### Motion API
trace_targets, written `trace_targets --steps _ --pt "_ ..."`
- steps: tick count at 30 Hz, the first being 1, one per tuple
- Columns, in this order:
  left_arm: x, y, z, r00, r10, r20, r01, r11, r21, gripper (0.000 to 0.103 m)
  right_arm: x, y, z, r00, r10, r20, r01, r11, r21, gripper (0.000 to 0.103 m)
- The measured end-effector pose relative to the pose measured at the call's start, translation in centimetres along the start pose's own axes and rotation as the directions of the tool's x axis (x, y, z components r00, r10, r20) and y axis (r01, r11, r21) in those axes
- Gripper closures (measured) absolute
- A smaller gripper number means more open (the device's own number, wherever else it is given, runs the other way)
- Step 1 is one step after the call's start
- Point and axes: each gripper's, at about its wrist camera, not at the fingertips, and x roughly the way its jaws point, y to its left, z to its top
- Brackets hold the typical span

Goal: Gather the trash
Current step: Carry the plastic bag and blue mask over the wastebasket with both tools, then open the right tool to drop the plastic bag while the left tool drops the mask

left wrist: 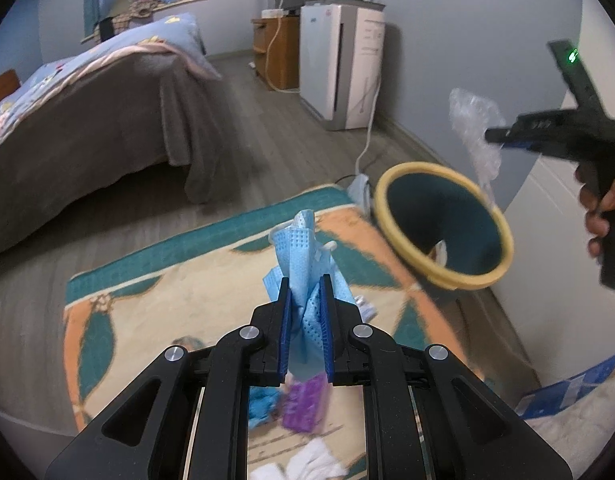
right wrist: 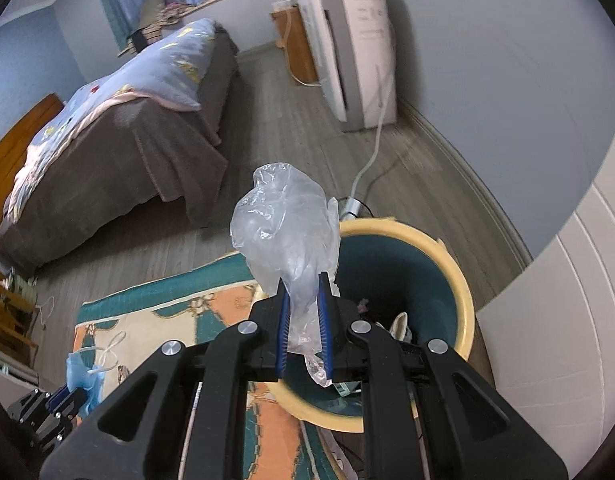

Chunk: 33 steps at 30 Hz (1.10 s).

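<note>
The trash bin [right wrist: 463,276] stands with its mouth open upward, a few scraps lying deep inside. It sits by the rug [left wrist: 179,300] corner, close to a white panel [right wrist: 567,320] on its right. A power strip [right wrist: 349,206] and its cable [right wrist: 371,160] lie on the floor just behind the bin. Purple packaging [left wrist: 303,404] and white tissue [left wrist: 307,460] litter the rug.

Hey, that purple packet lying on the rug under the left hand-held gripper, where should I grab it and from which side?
Judging from the left wrist view, the purple packet lies flat on the rug, so come straight down from above and pinch across its narrower width, near the middle. The left hand-held gripper is shut on the blue face mask, so that should probably go in the bin first.
</note>
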Motion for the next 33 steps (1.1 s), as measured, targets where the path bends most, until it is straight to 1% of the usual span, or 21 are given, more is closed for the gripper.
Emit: trace_targets --steps 4,9,11,15,19,23,25,28,30,33 --pt "1.0 -2.0 0.7 0.999 -0.047 -0.006 0.047 0.999 0.004 0.089 0.9 -2.0 -0.4 0.999 0.014 -0.037 -0.011 0.997 0.073 0.090" --pt "3.5 -4.7 0.9 0.993 -0.107 -0.052 0.107 0.994 0.011 0.089 2.0 -3.3 -0.3 0.998 0.000 -0.062 0.007 0.994 0.106 0.090" --pt "4.4 -5.9 1.1 0.990 -0.125 -0.066 0.126 0.992 0.025 0.089 2.5 -3.6 -0.5 0.997 -0.020 -0.076 0.028 0.993 0.111 0.090" --pt "6.3 -7.7 1.5 0.985 -0.142 -0.093 0.148 0.987 0.059 0.089 3.2 -4.1 -0.7 0.994 -0.047 -0.102 0.061 0.989 0.137 0.090" --pt "8.3 -8.8 2.5 0.976 -0.179 -0.122 0.185 0.982 0.046 0.089 3.7 -4.5 -0.8 0.992 -0.057 -0.114 0.074 0.986 0.149 0.090" --pt "10.2 -10.1 4.0 0.976 -0.171 -0.135 0.180 0.982 0.061 0.089 3.6 -5.6 -0.8 0.990 -0.095 -0.100 0.112 0.978 0.174 0.090" --pt "11.1 -10.4 4.5 0.975 -0.172 -0.141 0.181 0.982 0.053 0.089 3.5 -6.1 -0.8 0.991 -0.093 -0.093 0.109 0.976 0.190 0.090" --pt "12.0 -11.1 5.6 0.976 -0.178 -0.129 0.185 0.982 0.045 0.089 3.3 -6.3 -0.8 0.992 -0.097 -0.081 0.111 0.975 0.194 0.090" --pt "12.2 -11.7 6.3 0.981 -0.165 -0.107 0.172 0.983 0.068 0.089 3.1 -6.3 -0.7 0.993 -0.093 -0.066 0.104 0.974 0.200 0.090" --pt "11.9 -12.5 7.5 0.986 -0.159 -0.055 0.163 0.983 0.088 0.084 2.6 -6.3 -0.5 0.995 -0.088 -0.038 0.094 0.973 0.210 0.090"
